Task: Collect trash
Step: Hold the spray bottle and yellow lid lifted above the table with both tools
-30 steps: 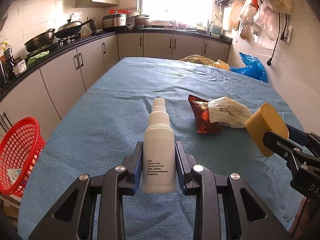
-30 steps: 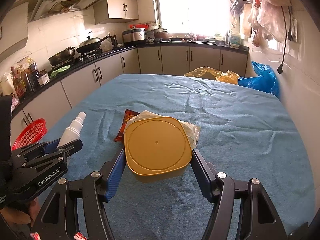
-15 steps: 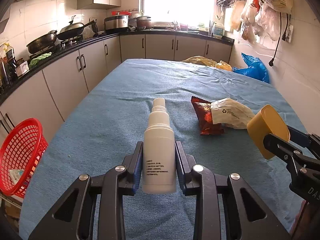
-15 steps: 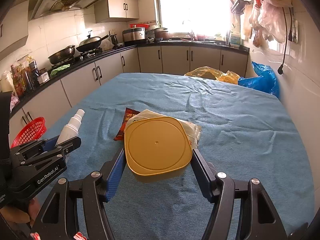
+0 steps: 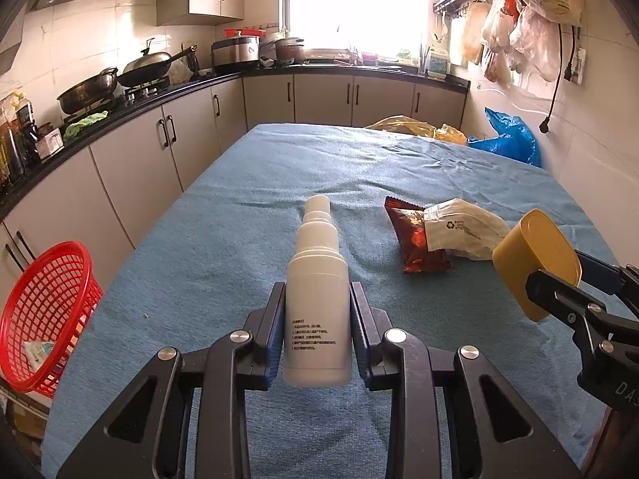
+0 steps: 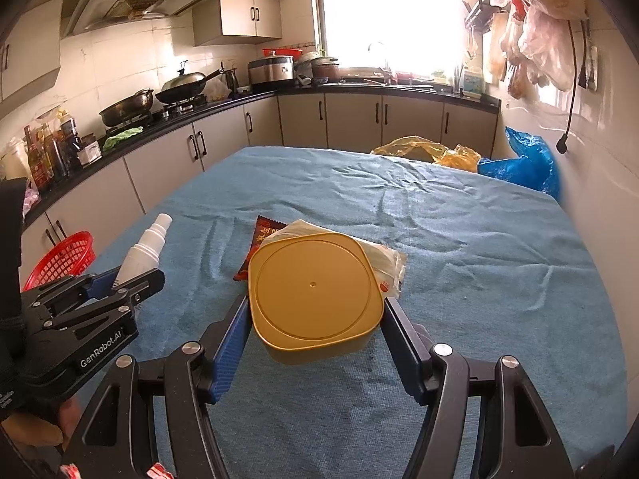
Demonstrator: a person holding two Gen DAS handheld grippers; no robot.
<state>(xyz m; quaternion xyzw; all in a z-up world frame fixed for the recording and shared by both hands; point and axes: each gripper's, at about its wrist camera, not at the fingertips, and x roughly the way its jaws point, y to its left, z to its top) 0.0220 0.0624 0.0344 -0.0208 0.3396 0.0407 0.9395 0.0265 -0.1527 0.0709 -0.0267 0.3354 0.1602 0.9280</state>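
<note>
Left gripper (image 5: pixel 317 327) clamps the white bottle (image 5: pixel 317 299), right gripper (image 6: pixel 315 321) pinches the yellow tub (image 6: pixel 313 295) by its edges, so it could slip out.

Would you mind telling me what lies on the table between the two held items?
The red snack packet and a crumpled white bag beside it, clearest from the left wrist.

The left gripper (image 5: pixel 317 333) clamps a white spray bottle (image 5: pixel 317 299) above the blue tablecloth (image 5: pixel 223 263). A red basket (image 5: pixel 44 315) stands at the left.
</note>
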